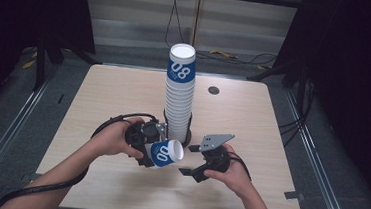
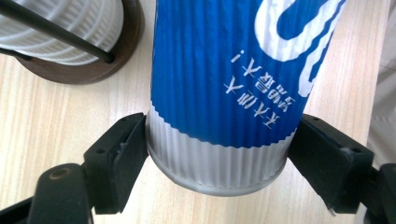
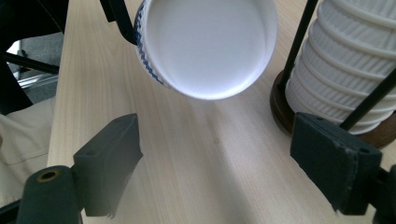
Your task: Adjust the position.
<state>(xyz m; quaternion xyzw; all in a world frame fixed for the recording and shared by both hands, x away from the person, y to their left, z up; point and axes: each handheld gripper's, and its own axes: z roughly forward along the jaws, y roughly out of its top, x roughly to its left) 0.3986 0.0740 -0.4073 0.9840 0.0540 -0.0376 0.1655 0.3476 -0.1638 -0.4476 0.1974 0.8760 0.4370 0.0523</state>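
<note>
While the left gripper [image 1: 146, 144] clamps a blue-and-white paper cup [image 1: 166, 153] by its narrow base end, the cup lies on its side above the worktop [image 1: 104, 93], nearer the worktop's near edge than its far one, with its open mouth turned toward the right gripper [image 1: 195, 161]. The work in hand looks like a handover or a re-grip of a single cup beside the tall stack of cups [image 1: 180, 91], which stands in a wire-and-wood holder [image 1: 188, 137] about the middle of the worktop; I cannot tell whether the cup is coming from the stack or going to it.

The right gripper's jaws stand wide apart and hold nothing, just beside the cup's rim. As I judge it, the next move calls for the right gripper to close in on the rim end squarely, without crushing the thin wall, before the left lets go.

From the left gripper view, both pads [image 2: 122, 156] press on the cup's ribbed white band, and the printed lettering on the blue sleeve can be read as upside down; the holder's dark wooden base [image 2: 88, 70] sits at the upper left. From the right gripper view, the cup's white inside [image 3: 208, 42] faces the camera, clear of the open jaws. From the high view come the cup's place on the worktop and the height of the stack.
</note>
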